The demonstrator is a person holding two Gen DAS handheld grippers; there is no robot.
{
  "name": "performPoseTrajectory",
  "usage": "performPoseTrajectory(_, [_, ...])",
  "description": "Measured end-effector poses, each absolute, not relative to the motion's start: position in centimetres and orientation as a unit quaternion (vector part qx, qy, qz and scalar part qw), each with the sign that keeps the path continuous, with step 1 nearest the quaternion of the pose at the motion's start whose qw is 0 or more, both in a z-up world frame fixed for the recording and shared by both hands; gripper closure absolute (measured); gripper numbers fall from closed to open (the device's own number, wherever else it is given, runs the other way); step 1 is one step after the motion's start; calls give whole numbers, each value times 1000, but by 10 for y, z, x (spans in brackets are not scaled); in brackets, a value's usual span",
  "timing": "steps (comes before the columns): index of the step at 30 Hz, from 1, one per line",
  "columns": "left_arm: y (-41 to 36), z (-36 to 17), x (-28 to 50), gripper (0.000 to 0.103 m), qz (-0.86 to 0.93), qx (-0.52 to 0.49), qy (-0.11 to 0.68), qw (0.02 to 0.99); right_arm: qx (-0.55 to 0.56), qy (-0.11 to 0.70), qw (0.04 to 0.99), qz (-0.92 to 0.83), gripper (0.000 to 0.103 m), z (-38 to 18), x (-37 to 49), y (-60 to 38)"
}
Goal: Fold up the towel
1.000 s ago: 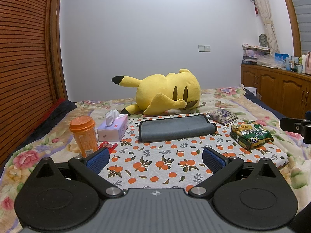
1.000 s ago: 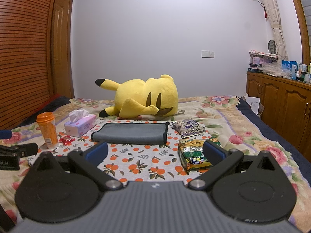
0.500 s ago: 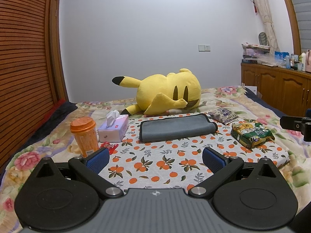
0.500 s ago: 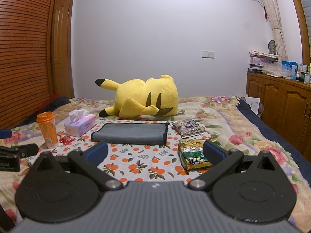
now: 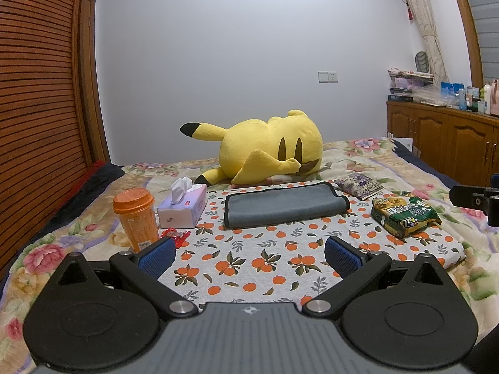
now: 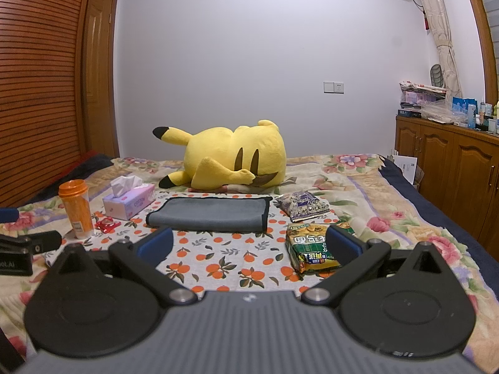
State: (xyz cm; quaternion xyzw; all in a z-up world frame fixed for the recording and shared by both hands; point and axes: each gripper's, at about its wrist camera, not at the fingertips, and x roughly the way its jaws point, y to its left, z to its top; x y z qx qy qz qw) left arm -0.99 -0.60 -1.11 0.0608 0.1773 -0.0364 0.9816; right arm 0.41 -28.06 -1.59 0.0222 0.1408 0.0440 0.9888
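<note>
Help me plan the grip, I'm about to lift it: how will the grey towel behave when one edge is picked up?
The grey towel will probably be floppy: it lies soft and already folded over, so a lifted edge would likely sag and layers may peel apart. It looks light, and on the orange-print cloth it might drag along rather than slide.
</note>
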Motion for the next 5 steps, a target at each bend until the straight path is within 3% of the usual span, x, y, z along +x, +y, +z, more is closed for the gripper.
performPoseTrajectory(5, [-6, -11, -10, 0, -37, 61, 177, 982, 22, 141, 989, 44, 0, -16, 4, -281])
